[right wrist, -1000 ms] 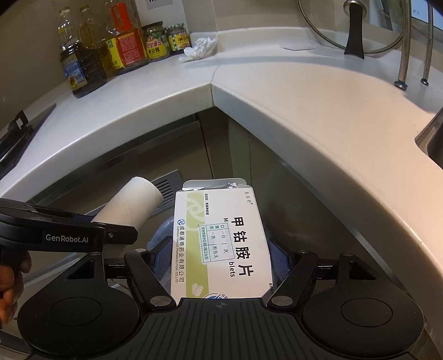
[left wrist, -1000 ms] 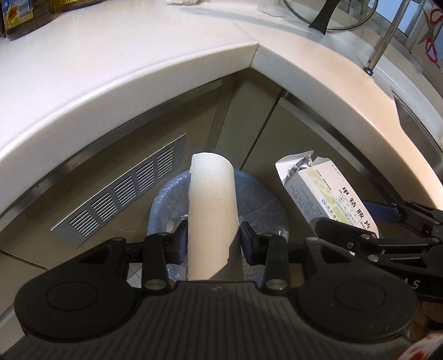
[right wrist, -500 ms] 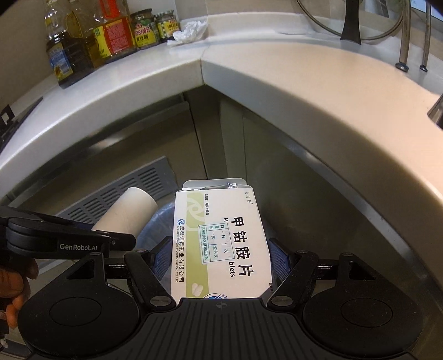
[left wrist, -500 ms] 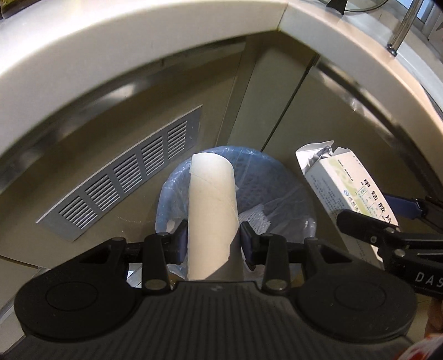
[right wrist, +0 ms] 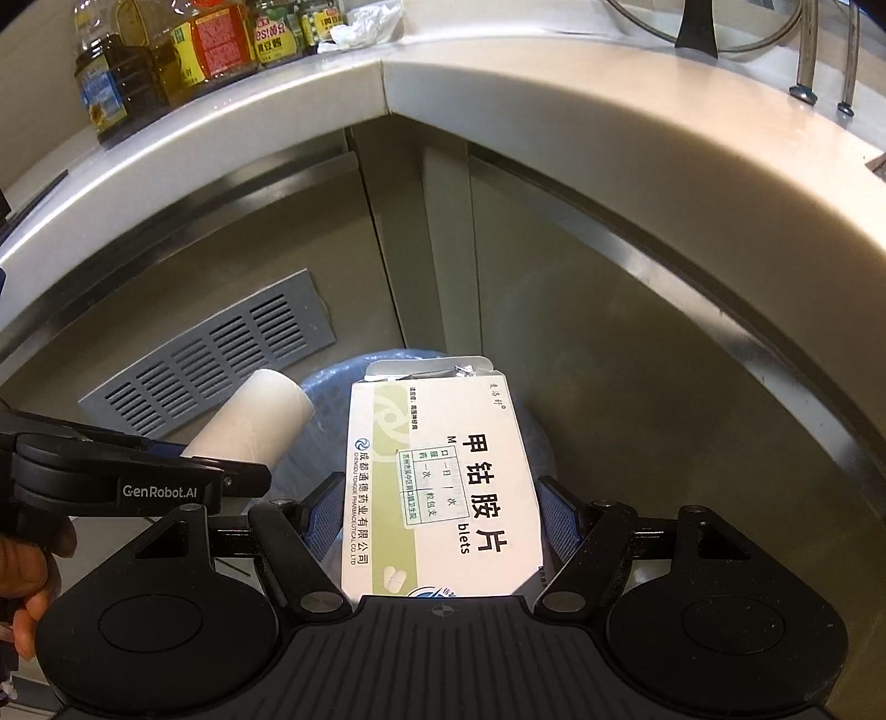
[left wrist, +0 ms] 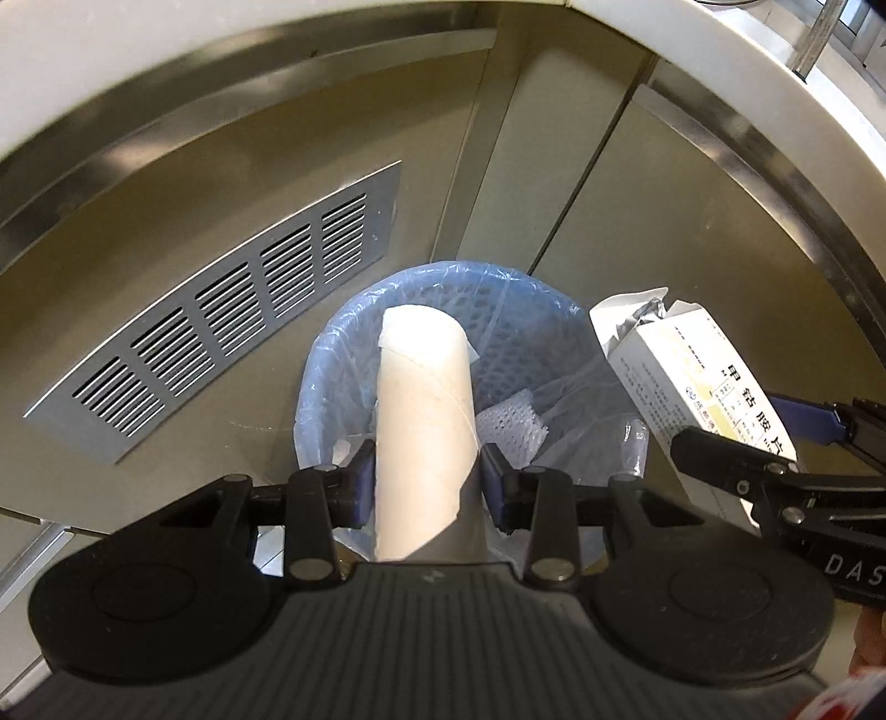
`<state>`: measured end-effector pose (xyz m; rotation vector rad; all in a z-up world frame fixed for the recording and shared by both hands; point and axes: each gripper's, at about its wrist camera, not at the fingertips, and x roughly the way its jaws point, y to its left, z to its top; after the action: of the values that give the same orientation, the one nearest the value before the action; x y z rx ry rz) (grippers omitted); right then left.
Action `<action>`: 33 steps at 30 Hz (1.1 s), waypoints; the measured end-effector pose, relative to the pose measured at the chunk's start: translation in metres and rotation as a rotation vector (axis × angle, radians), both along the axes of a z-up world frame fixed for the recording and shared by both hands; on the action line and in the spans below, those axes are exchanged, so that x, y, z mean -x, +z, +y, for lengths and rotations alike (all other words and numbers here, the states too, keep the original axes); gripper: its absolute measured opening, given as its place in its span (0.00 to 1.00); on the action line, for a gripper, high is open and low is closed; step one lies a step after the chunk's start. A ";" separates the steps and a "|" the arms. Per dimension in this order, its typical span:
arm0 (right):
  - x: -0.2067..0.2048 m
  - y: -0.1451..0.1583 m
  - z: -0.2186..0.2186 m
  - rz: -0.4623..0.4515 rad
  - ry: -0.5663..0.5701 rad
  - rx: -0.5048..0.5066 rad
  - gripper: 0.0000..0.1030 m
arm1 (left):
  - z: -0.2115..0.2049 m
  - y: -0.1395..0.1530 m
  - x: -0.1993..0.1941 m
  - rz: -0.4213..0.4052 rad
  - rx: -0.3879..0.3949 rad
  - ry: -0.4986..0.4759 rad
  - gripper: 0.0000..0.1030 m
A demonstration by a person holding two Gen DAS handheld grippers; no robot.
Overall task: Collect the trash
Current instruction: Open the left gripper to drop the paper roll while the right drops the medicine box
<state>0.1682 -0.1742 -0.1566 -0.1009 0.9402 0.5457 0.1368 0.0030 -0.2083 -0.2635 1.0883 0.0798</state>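
My left gripper point(left wrist: 425, 477) is shut on a pale cardboard tube point(left wrist: 423, 421), which points down over a bin lined with a blue bag point(left wrist: 326, 387). White mesh packing point(left wrist: 509, 423) lies inside the bin. My right gripper point(right wrist: 440, 512) is shut on a white and green medicine box point(right wrist: 443, 482) with an open top flap, held above the same bin point(right wrist: 321, 382). The box point(left wrist: 698, 376) hangs at the bin's right rim in the left wrist view. The tube point(right wrist: 252, 426) shows to the left of the box in the right wrist view.
The bin stands on the floor in a corner under a curved white countertop point(right wrist: 609, 144). A grey vent grille point(left wrist: 221, 327) sits in the cabinet front to the left. Oil bottles and jars point(right wrist: 183, 55) and a crumpled tissue point(right wrist: 362, 27) stand on the counter. A hand point(right wrist: 27, 576) holds the left gripper.
Both grippers have sunk toward the bin, each keeping its item. The countertop has slid up out of the left wrist view and the bin looks larger.
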 end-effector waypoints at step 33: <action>-0.017 -0.017 0.011 0.035 0.016 -0.028 0.70 | 0.020 0.009 0.020 -0.025 -0.022 0.082 0.54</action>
<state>0.1848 -0.1631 -0.1737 -0.0737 0.9667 0.5766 0.1165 0.0231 -0.1989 -0.2891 1.0509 0.1609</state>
